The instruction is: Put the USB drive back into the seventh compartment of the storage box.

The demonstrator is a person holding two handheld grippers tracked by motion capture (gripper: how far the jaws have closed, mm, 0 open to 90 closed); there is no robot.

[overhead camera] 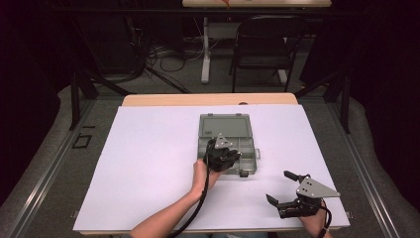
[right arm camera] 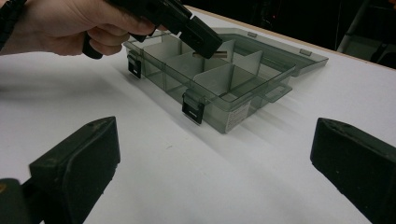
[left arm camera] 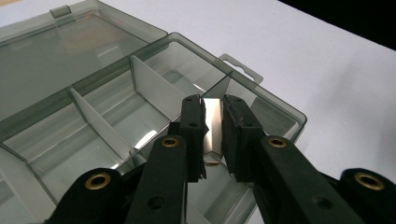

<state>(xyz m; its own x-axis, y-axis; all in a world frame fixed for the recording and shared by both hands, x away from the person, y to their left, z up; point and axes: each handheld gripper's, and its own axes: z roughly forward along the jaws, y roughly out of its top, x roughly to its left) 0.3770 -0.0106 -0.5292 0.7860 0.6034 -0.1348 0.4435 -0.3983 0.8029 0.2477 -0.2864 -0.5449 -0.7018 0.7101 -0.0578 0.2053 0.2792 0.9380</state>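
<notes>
Right now the left gripper [left arm camera: 212, 135] is clamped on a thin translucent grey plastic divider [left arm camera: 213, 123], which stands upright on edge in the nearest compartment row of the open smoky-grey compartment box [overhead camera: 225, 126]. Its long axis runs across the box, front wall to middle rib. The right gripper [overhead camera: 287, 191] rests wide open on the white surface [overhead camera: 148, 163], well apart from the box.

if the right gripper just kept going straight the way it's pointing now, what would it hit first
Probably the organizer box: the right gripper, jaws wide open, faces its latched front wall across bare white table. Depth is hard to judge.
</notes>
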